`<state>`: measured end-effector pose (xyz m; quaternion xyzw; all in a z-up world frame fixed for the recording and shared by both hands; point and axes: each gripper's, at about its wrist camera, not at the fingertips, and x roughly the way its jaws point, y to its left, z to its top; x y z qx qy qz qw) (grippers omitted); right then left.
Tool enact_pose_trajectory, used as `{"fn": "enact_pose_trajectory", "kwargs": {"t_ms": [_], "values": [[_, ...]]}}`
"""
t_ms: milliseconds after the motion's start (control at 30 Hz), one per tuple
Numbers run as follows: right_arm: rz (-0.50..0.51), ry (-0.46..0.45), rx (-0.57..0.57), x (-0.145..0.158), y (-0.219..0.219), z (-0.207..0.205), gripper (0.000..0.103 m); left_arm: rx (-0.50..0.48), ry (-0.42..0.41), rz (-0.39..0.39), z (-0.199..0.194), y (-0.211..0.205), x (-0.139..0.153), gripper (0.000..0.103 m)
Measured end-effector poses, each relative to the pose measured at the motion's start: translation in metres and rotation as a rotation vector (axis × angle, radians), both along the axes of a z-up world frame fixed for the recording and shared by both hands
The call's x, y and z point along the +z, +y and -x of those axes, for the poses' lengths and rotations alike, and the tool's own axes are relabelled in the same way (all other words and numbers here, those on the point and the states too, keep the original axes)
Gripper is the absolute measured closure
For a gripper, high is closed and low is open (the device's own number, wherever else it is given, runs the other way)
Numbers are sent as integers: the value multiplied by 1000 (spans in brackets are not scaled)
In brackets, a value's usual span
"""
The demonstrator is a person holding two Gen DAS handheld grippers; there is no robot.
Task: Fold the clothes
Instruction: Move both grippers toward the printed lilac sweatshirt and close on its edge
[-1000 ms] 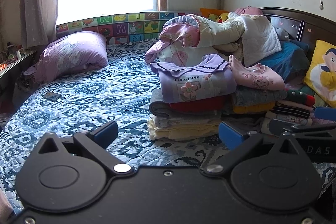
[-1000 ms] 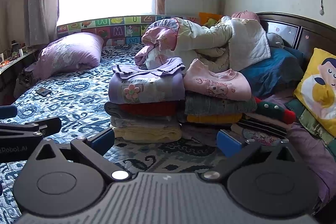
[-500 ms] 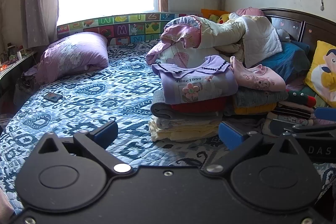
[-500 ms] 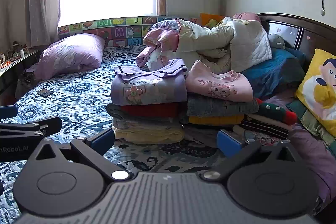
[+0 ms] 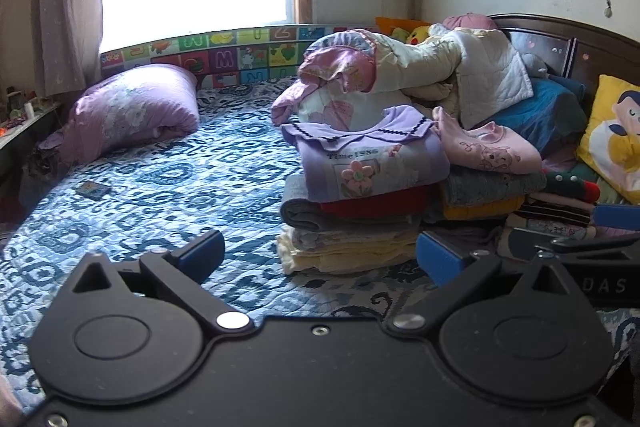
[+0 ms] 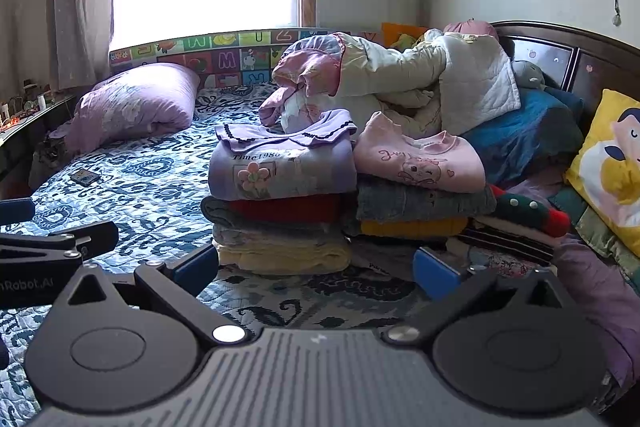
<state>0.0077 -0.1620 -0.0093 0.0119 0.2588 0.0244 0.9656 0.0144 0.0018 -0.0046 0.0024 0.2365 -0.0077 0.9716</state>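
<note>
So both grippers idle: left gripper jaws spread wide, nothing btwn the blue pads, hovering over the blue patterned quilt; right gripper same, wide apart, empty, also above the quilt. Each shows at the edge of the other's view, side by side, not touching. Just ahead of both: a stack of folded clothes sitting on the quilt, lilac shirt w/ flower print on top, then red, grey, pale yellow layers under it. Second stack touching it on the right side, pink top uppermost, over grey and mustard pieces. Behind the stacks a loose heap of unfolded garments/quilted cream jacket against the dark headboard. Purple pillow far left near the window, yellow cushion far right. Small flat card-like item on the quilt, well apart from the stacks; can't tell what it is.
</note>
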Motion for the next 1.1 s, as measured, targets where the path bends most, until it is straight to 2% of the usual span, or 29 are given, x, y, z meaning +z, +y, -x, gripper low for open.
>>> {"fn": "enact_pose_trajectory", "kwargs": {"t_ms": [200,333,467,567,700,900,1067,1100], "values": [[14,-5,12,-9,1,-16,0,-39,-22,67,-18,5,-7,0],[9,-12,23,-16,-1,-34,0,-51,-49,75,-38,6,-10,0],[-11,-24,30,-22,-5,-54,0,-51,-39,99,-61,10,-16,0],[-9,-45,44,-27,-6,-72,0,-61,4,123,-81,13,-22,0],[-14,-101,95,-34,-9,-95,0,-58,-10,194,-101,27,-31,0],[-56,-145,186,-45,-18,-127,0,-75,-35,200,-132,34,-45,1],[3,-146,271,-59,-16,-154,0,-99,-31,207,-158,39,-58,5],[19,-158,275,-62,-15,-158,0,-105,-22,209,-165,43,-63,8]]}}
